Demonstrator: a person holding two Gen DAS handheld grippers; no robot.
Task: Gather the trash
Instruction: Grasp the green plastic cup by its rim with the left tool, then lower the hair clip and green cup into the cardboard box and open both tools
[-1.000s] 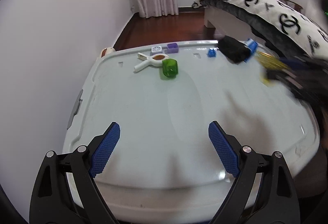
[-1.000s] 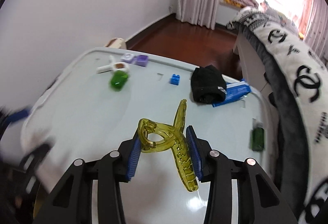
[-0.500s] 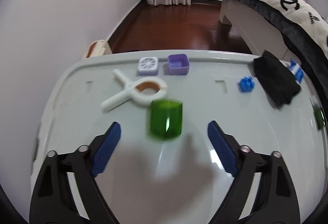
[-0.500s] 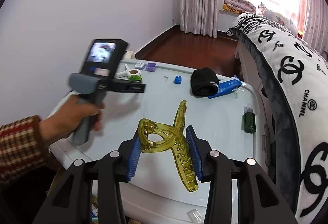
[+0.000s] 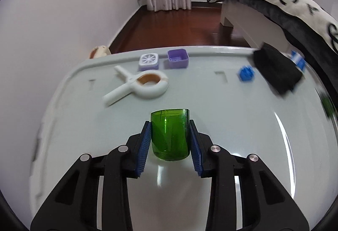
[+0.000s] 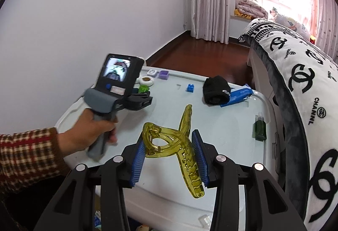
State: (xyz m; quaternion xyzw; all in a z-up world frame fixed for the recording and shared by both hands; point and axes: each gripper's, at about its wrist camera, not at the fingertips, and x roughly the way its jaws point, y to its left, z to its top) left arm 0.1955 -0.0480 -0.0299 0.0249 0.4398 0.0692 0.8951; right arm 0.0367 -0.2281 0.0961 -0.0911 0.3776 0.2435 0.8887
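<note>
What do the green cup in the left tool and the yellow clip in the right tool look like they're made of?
Green cup: see-through and glossy, with bright reflections on its wall; glass or hard plastic, can't tell which. Yellow clip: translucent glossy plastic by the look, with moulded teeth and a small coil spring at its hinge.

The green cup (image 5: pixel 169 134) looks like clear, glossy plastic. The yellow clip (image 6: pixel 179 146) is translucent, shiny plastic. The white lid (image 5: pixel 232 125) under them is smooth, glossy plastic that reflects light. The blue pads (image 5: pixel 144 147) are ribbed and matt. The black cloth (image 6: pixel 215 92) looks soft and matt. The floor (image 5: pixel 179 26) is polished wood.
</note>
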